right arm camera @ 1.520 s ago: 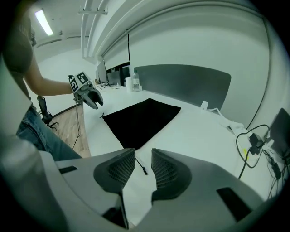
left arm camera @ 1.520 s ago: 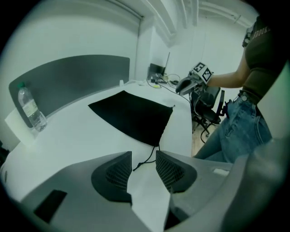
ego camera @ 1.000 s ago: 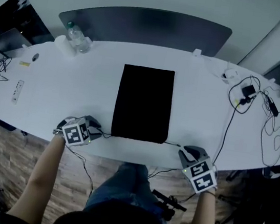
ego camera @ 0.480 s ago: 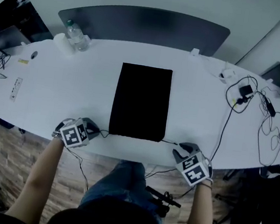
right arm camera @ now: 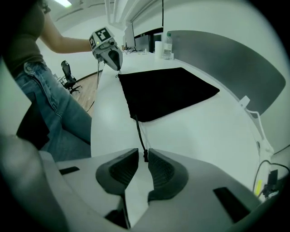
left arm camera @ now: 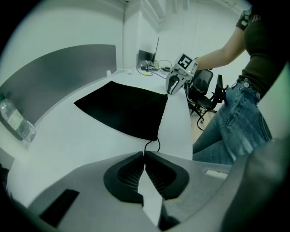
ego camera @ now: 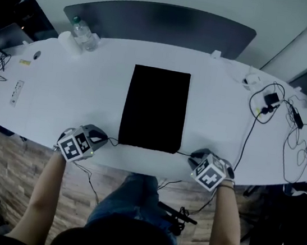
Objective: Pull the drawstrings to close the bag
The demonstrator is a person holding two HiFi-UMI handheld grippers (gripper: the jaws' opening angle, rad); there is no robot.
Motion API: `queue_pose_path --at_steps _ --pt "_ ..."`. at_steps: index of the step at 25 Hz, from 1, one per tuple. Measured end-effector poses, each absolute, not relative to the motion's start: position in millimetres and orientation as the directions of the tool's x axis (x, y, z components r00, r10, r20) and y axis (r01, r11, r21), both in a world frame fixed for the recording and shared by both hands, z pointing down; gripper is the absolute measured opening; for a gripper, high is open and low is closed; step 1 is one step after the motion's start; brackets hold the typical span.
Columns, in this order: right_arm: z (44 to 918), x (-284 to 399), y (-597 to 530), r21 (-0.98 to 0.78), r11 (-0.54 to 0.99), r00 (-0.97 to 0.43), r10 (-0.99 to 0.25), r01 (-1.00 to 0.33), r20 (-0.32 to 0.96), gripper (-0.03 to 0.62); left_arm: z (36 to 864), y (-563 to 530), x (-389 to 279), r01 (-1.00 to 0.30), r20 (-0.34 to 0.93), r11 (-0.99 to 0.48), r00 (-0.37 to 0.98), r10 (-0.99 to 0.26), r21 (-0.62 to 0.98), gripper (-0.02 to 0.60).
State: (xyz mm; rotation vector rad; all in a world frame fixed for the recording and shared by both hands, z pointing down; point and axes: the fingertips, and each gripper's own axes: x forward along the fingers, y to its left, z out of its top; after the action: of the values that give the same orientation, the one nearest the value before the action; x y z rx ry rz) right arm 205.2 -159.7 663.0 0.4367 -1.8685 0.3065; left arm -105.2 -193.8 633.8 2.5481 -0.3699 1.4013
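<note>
Black cloth bag point(ego camera: 154, 108) lies flat on the table point(ego camera: 227, 124), its mouth at the near edge. Your left gripper point(left arm camera: 144, 154) pinches the left drawstring point(left arm camera: 146, 145). The right gripper point(right arm camera: 143, 155), its jaws just closing, straddles the right drawstring point(right arm camera: 141, 134) without nipping it. Clamp fully, then pull both outward evenly.

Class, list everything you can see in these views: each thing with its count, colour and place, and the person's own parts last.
bag: one, black, flat at mid-table
drawstrings: two, black, at the bag's near corners
table: one, white, curved
partition: one, dark grey, along the table's far edge
water bottle: one, clear, far left
cables: several, black, table's right end
office chair: one, black, on the floor
left gripper: one, grey, shut on one drawstring
right gripper: one, grey, fingers just closing, gap left around the other drawstring's end
</note>
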Motion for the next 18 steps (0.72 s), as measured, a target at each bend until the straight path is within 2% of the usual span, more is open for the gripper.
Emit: queue_pose_path --at_steps 4,6,10,18 --pt "662 204 -161 -0.011 0.916 -0.237 -0.092 -0.401 0.967 0.052 622 -198 -105 -0.352 0.831 -0.935 0.531 -0.164 0.040 0.014" --pt "665 205 -160 -0.004 0.916 -0.225 -0.095 -0.401 0.970 0.009 618 -200 -105 -0.365 0.825 -0.931 0.534 -0.186 0.027 0.014" --pt "661 205 -160 -0.013 0.886 -0.248 -0.116 -0.463 0.962 0.009 608 -203 -105 -0.396 0.806 -0.918 0.544 -0.232 0.003 0.014" --pt "623 199 -169 0.057 0.852 -0.315 -0.254 -0.521 0.914 0.009 564 -214 -105 -0.483 0.730 -0.873 0.572 -0.373 -0.067 0.014"
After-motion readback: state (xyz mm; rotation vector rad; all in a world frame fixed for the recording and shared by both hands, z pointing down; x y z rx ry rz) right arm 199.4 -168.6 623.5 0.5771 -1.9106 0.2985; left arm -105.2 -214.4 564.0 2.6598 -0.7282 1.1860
